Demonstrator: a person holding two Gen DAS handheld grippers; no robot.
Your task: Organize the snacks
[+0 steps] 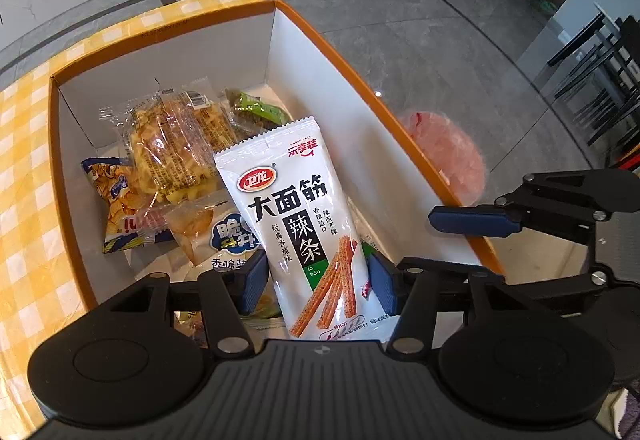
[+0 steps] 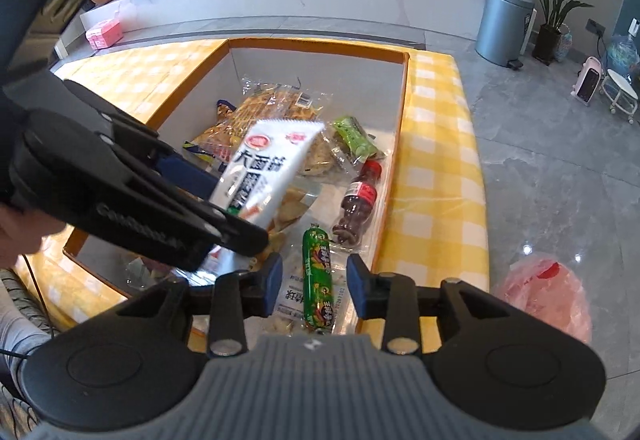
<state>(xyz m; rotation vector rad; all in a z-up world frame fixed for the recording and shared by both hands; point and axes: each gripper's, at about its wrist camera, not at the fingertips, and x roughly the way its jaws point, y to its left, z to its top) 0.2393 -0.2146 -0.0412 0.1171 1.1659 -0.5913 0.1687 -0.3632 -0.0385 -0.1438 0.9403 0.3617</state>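
An orange-rimmed white box on the yellow checked table holds several snacks. My left gripper is shut on a white spicy-strip packet, held upright over the box; the packet also shows in the right wrist view. My right gripper is open above a green sausage stick lying in the box, its fingers either side of it and apart from it. The right gripper's blue finger shows over the box's right rim in the left wrist view.
In the box lie a clear bag of yellow crisps, a green packet, a small cola bottle and a blue chip bag. A pink plastic bag sits on the floor right of the table. A grey bin stands beyond.
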